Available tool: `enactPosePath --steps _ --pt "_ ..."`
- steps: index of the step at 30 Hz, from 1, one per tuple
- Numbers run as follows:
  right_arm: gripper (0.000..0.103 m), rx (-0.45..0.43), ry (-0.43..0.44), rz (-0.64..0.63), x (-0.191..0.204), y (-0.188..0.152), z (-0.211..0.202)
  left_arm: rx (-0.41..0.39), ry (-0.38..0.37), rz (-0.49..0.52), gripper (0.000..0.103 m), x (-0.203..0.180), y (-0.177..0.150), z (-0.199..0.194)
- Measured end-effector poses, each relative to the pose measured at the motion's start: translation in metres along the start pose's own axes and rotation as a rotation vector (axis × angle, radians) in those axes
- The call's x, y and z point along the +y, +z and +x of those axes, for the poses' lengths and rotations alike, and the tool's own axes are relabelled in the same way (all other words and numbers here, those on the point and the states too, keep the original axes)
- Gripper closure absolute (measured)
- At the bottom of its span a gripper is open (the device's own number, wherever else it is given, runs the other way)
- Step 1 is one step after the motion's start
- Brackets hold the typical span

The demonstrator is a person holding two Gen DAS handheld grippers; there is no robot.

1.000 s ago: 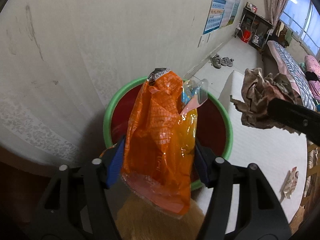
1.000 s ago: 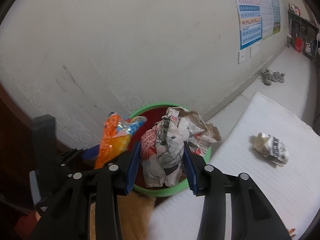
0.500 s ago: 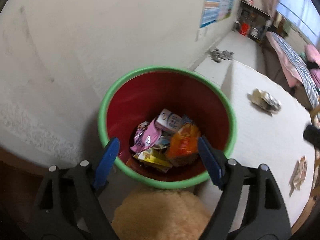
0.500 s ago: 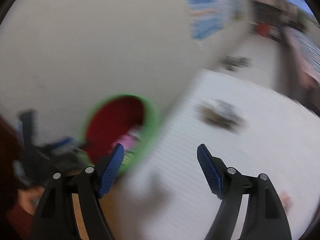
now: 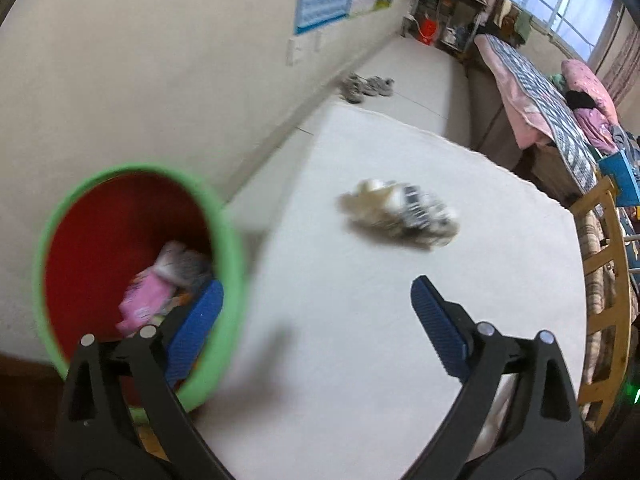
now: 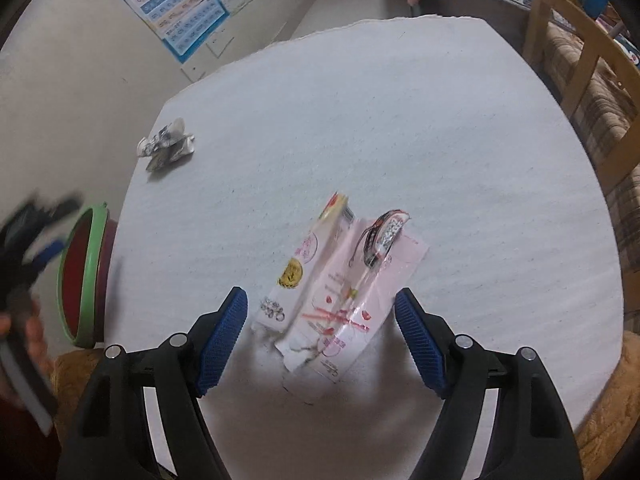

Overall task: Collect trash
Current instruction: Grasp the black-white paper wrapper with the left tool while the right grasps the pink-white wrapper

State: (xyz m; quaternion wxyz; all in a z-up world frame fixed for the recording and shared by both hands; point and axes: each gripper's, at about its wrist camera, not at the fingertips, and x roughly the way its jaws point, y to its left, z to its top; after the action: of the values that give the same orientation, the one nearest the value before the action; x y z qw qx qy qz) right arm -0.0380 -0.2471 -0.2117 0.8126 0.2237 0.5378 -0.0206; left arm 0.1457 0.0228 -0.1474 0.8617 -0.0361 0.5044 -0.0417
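Left tool (image 5: 316,308) tilted down, jaws opening, empty | right tool (image 6: 320,336) tilted down, released, above pink wrapper (image 6: 344,292)

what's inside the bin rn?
The bin holds a pink wrapper, a whitish-grey piece behind it and a bit of orange. The left pad and the bin's near wall cover the rest; the bottom is hidden.

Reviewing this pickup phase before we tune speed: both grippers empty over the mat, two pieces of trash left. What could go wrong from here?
1. The pink wrapper lies flat on the white mat; the open right gripper may slide over it or pinch the mat instead.
2. The left view is motion-blurred, jaws opening; the left gripper could misjudge the crumpled paper.
3. The green-rimmed bin sits close beside the left gripper's finger; a swing could knock it.
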Motion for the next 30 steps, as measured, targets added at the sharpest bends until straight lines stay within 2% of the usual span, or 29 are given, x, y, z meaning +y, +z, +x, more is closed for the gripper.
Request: enactPosePath --steps 2,5,6,8,11,15,19,20,22,23,24,30 --pt "0.036 -0.007 0.003 -0.022 -0.001 -0.002 -0.002 0.01 0.022 0.011 0.011 -0.022 0.016 0.019" --pt "0.055 -0.011 0.034 -0.052 0.0 -0.001 -0.01 0.03 0.053 0.027 0.011 -0.046 0.033 0.042" --pt "0.058 -0.012 0.043 -0.055 -0.002 0.0 -0.012 0.043 0.061 0.039 0.011 -0.055 0.039 0.053" --pt "0.058 -0.01 0.053 -0.059 -0.006 0.0 -0.013 0.079 0.073 0.081 0.011 -0.071 0.044 0.071" --pt "0.056 -0.007 0.069 -0.054 -0.009 0.001 -0.013 0.068 0.071 0.125 0.006 -0.085 0.047 0.081" --pt "0.044 0.01 0.071 -0.083 -0.006 0.0 -0.011 0.12 0.047 0.143 0.006 -0.093 0.045 0.093" --pt "0.044 0.016 0.079 -0.072 -0.005 -0.002 -0.01 0.127 0.029 0.145 0.007 -0.094 0.039 0.097" --pt "0.051 0.019 0.079 -0.074 -0.004 -0.001 -0.008 0.135 0.008 0.148 0.01 -0.094 0.036 0.098" --pt "0.059 0.02 0.087 -0.082 -0.003 -0.003 -0.01 0.145 -0.042 0.145 0.033 -0.093 0.034 0.096" --pt "0.066 0.013 0.086 -0.083 -0.001 -0.003 -0.011 0.154 -0.062 0.145 0.041 -0.093 0.032 0.094" --pt "0.071 0.007 0.087 -0.086 -0.001 -0.003 -0.014 0.162 -0.067 0.148 0.063 -0.095 0.032 0.094" --pt "0.076 -0.02 0.085 -0.089 0.002 0.0 -0.024 0.135 -0.113 0.148 0.063 -0.088 0.024 0.069"
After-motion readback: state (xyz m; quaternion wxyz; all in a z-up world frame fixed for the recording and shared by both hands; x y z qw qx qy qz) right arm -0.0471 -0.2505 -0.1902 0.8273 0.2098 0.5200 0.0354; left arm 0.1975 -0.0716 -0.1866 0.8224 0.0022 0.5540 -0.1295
